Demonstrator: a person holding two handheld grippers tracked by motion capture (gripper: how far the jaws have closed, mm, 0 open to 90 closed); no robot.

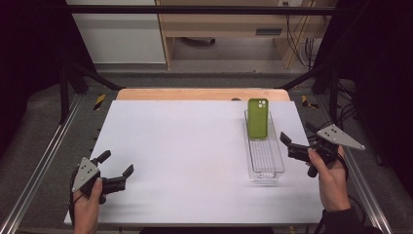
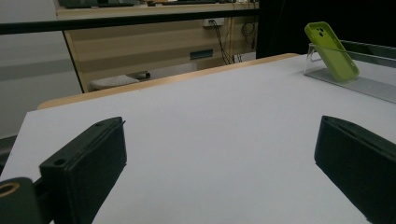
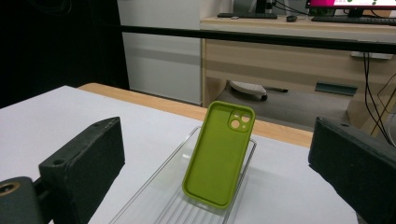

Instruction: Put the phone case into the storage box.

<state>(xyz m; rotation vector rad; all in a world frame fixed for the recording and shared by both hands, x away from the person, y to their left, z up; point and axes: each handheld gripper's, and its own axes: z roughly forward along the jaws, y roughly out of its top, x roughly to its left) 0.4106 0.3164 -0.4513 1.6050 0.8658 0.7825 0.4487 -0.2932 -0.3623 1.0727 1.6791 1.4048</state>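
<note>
Nearest to the high camera, the person's two hands came in from the bottom edge, each one holding a black two-jaw gripper. On the left, the left gripper (image 1: 117, 165) rested low over the near left part of the white rectangular table top (image 1: 180, 146), and its jaws stood wide apart with nothing between them; in the left gripper view bare white surface lay between the two black jaws. On the right, the right gripper (image 1: 283, 144) was held at the right edge of the table, just beside the clear plastic oblong tray (image 1: 265, 168), and its jaws were also wide apart and held nothing. The tray lay on the right half of the table, with its long side running away from the person. Inside it, at the far end, the green soft phone case (image 1: 257, 118) stood tilted, its lower edge on the ribbed floor of the tray and its upper part leaning against the far wall. In the right gripper view the phone case (image 3: 220, 154) showed between the two jaws but well apart from them, with its camera cut-out at the top right corner.
</note>
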